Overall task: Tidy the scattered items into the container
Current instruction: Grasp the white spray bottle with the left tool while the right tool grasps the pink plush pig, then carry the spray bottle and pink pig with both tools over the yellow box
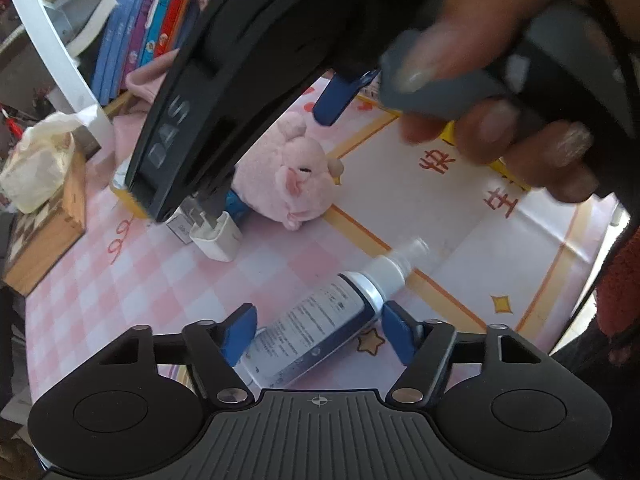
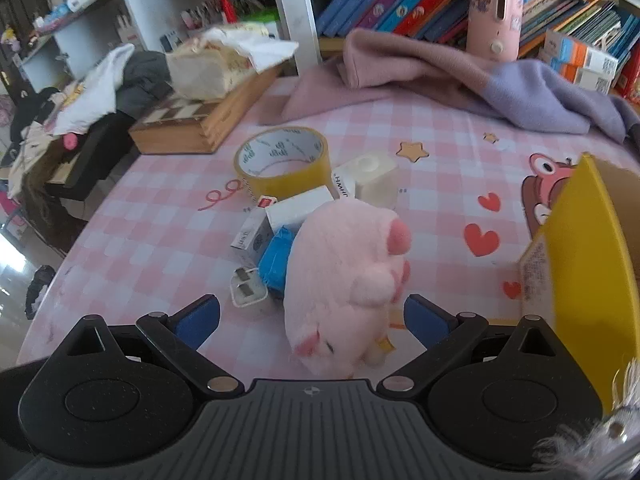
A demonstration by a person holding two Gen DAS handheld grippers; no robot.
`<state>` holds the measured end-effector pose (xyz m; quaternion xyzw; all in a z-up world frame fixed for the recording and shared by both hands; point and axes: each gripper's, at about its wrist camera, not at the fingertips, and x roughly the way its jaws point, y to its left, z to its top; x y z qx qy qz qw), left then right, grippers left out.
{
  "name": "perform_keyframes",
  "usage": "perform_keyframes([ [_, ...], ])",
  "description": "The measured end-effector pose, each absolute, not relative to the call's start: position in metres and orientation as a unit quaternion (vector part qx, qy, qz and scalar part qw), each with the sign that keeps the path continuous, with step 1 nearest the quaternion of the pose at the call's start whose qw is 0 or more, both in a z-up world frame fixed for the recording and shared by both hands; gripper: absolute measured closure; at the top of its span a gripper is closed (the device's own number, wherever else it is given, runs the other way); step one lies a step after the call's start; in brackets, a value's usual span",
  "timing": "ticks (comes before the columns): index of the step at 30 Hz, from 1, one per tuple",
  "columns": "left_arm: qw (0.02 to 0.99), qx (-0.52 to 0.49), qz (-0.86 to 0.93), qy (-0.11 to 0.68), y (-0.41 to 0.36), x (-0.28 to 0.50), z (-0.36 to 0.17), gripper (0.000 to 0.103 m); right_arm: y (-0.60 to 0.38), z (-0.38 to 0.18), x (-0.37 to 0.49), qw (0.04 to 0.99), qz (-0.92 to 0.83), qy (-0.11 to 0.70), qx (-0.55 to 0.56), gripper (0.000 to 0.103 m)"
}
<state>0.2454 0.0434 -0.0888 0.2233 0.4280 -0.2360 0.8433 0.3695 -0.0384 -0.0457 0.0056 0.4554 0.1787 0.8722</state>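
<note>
My left gripper [image 1: 318, 330] is open, its blue fingers on either side of a white-capped spray bottle [image 1: 320, 324] lying on the pink checked tablecloth. My right gripper [image 2: 312, 322] is open around a pink plush pig [image 2: 344, 280], which also shows in the left wrist view [image 1: 288, 176]. The right gripper's body fills the top of the left wrist view. A yellow box [image 2: 580, 280] stands at the right. A tape roll [image 2: 284, 162], a white charger [image 2: 248, 292], a blue packet [image 2: 276, 260] and small white boxes [image 2: 296, 208] lie by the pig.
A wooden box [image 2: 192, 124] with a tissue pack stands at the back left. Pink and purple cloth [image 2: 460, 76] lies before a shelf of books [image 2: 400, 0]. A pink bottle [image 2: 496, 8] stands at the back. The table edge runs along the left.
</note>
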Motion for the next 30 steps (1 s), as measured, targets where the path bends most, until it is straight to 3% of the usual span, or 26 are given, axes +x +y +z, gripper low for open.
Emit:
perform_keyframes([
  [1,0.844,0.213,-0.237,0.432,0.044,0.247,-0.089,0.044,-0.037,-0.049,0.373,0.871,0.173,0.461,0.008,0.006],
  [4,0.851,0.148,-0.229,0.450,0.052,0.250,-0.087,0.058,-0.041,-0.056,0.381,0.867,0.150,0.474,0.010,0.039],
  [5,0.852,0.129,-0.223,0.456,0.056,0.250,-0.087,0.061,-0.045,-0.058,0.384,0.866,0.148,0.477,0.016,0.043],
  [12,0.849,0.116,-0.208,0.472,0.067,0.237,-0.092,0.062,-0.043,-0.066,0.391,0.865,0.148,0.479,0.012,0.039],
  [19,0.856,0.110,-0.197,0.466,0.058,0.252,-0.087,0.063,-0.050,-0.067,0.389,0.864,0.157,0.477,0.017,0.051],
  [23,0.862,0.099,-0.183,0.462,0.058,0.255,-0.086,0.071,-0.056,-0.056,0.378,0.870,0.176,0.461,0.019,0.054],
  [30,0.879,0.022,-0.156,0.450,0.071,0.247,-0.074,0.072,-0.073,-0.023,0.348,0.885,0.207,0.416,0.022,0.054],
])
